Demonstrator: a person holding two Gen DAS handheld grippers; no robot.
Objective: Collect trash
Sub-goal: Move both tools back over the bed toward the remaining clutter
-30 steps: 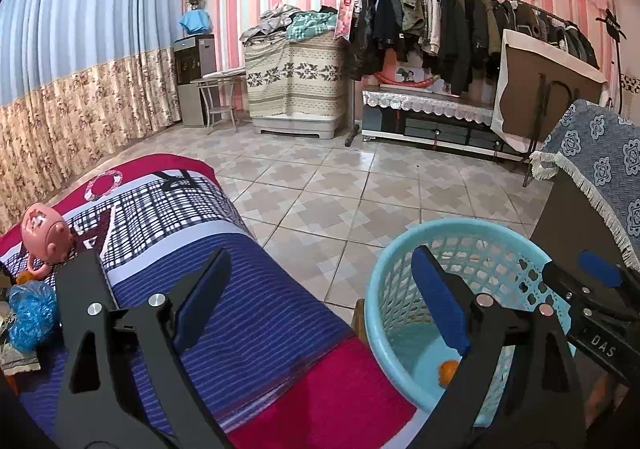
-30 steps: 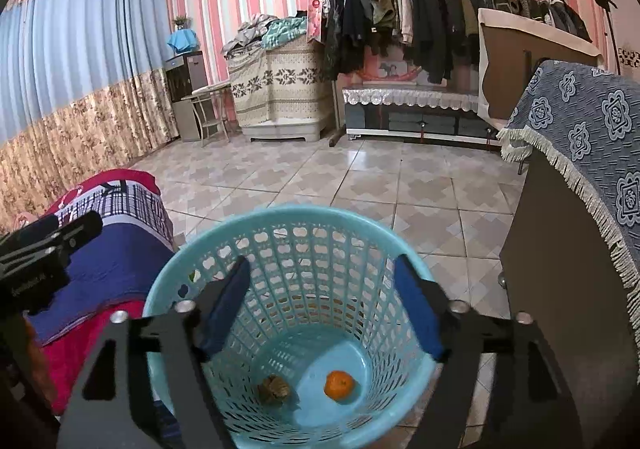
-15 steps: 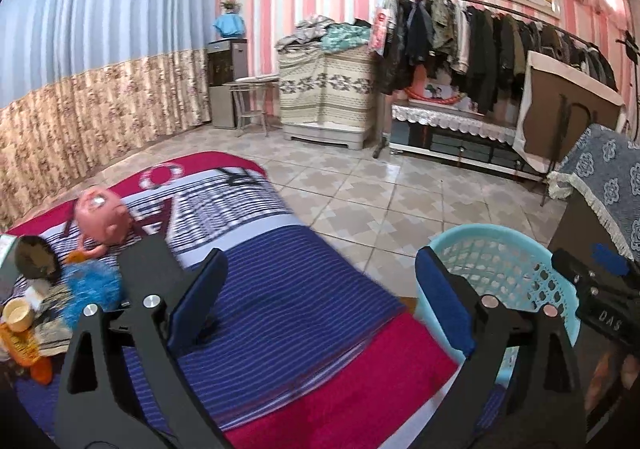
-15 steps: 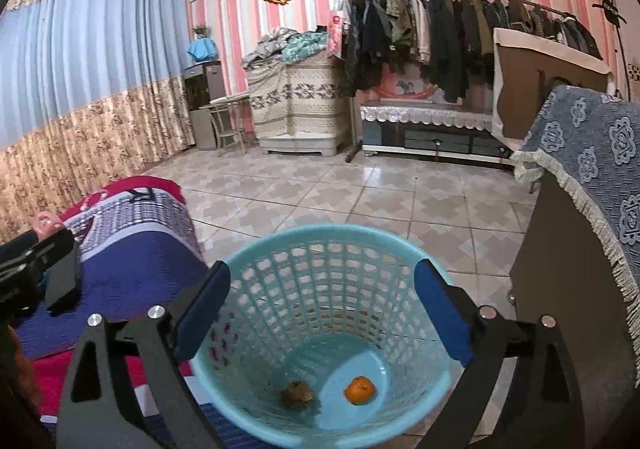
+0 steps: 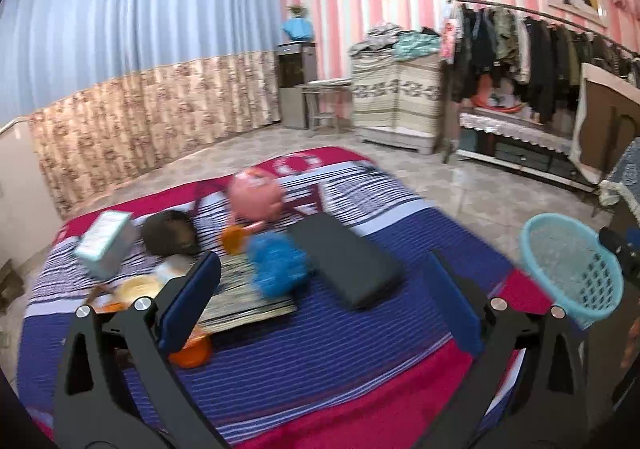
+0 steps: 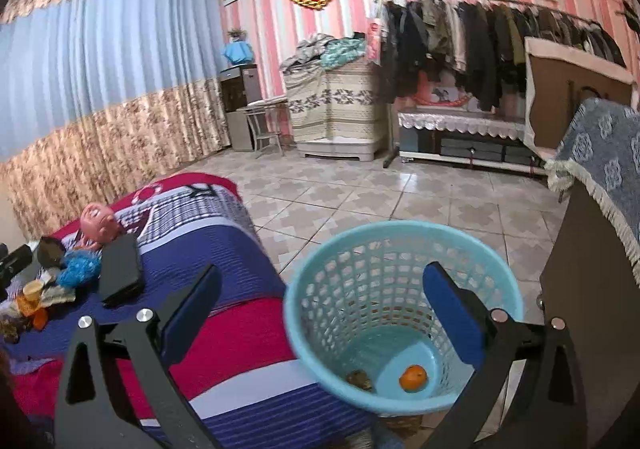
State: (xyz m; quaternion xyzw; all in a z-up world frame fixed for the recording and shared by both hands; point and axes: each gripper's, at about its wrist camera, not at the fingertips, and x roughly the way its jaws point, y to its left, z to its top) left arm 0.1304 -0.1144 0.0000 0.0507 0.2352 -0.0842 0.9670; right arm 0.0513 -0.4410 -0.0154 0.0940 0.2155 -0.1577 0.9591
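A light blue plastic basket [image 6: 404,289] stands at the bed's edge and holds an orange piece [image 6: 414,378] and a brown scrap [image 6: 360,380]; it also shows in the left wrist view [image 5: 572,265]. My right gripper [image 6: 320,313] is open and empty above the basket. My left gripper [image 5: 320,301] is open and empty over the striped bedspread [image 5: 304,353]. In front of it lies a heap: a blue fluffy ball [image 5: 276,265], an orange piece [image 5: 192,353], a yellowish cup [image 5: 136,289], a dark round lump [image 5: 170,233] and a small box [image 5: 106,241].
A pink piggy toy [image 5: 256,197] and a flat black case [image 5: 344,265] lie on the bed beside a stack of papers [image 5: 244,301]. A dark cabinet with a blue fringed cloth [image 6: 600,177] stands right of the basket. Tiled floor and a clothes rack [image 6: 480,49] lie beyond.
My left gripper has swung left from the basket toward the heap on the bed. My right gripper has drawn back and turned left, so the basket sits lower right.
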